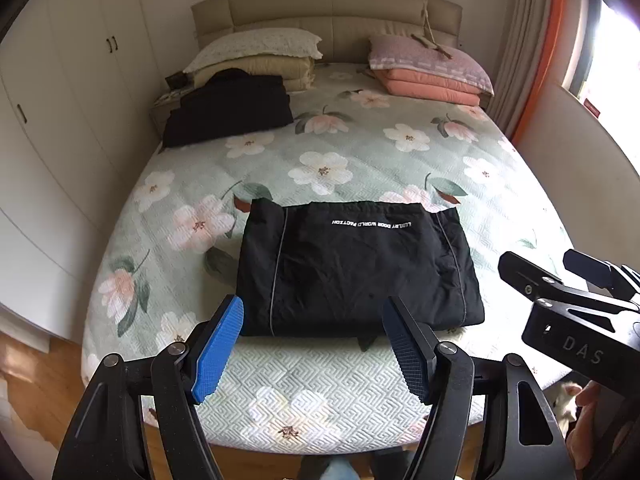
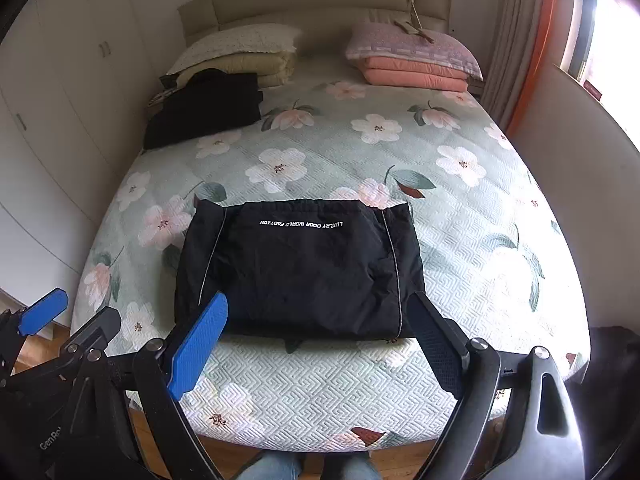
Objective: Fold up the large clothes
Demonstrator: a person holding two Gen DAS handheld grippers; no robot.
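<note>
Folded garment (image 1: 352, 264) lying on a bed (image 1: 400, 168), viewed from the foot end, with two grippers above the near edge.

The garment sits near the foot of the bed, roughly central. A second folded garment (image 1: 232, 112) lies far left, near the headboard (image 1: 328, 12), just before a pillow stack (image 1: 260, 56). Another pillow stack (image 1: 428, 68) lies far right. Wardrobe (image 1: 80, 80) stands left of the bed, curtain (image 1: 524, 40) right. The left gripper (image 1: 316, 352) hangs before the near garment; the right gripper (image 2: 320, 344) is beside it.

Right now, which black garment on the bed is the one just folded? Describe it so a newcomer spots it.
On the floral bedspread, look near the foot end, just ahead of both open grippers. The folded black garment lies there flat, a neat rectangle. Unlike the other black pile up by the cream pillows, it carries a line of white lettering and thin grey piping.
</note>
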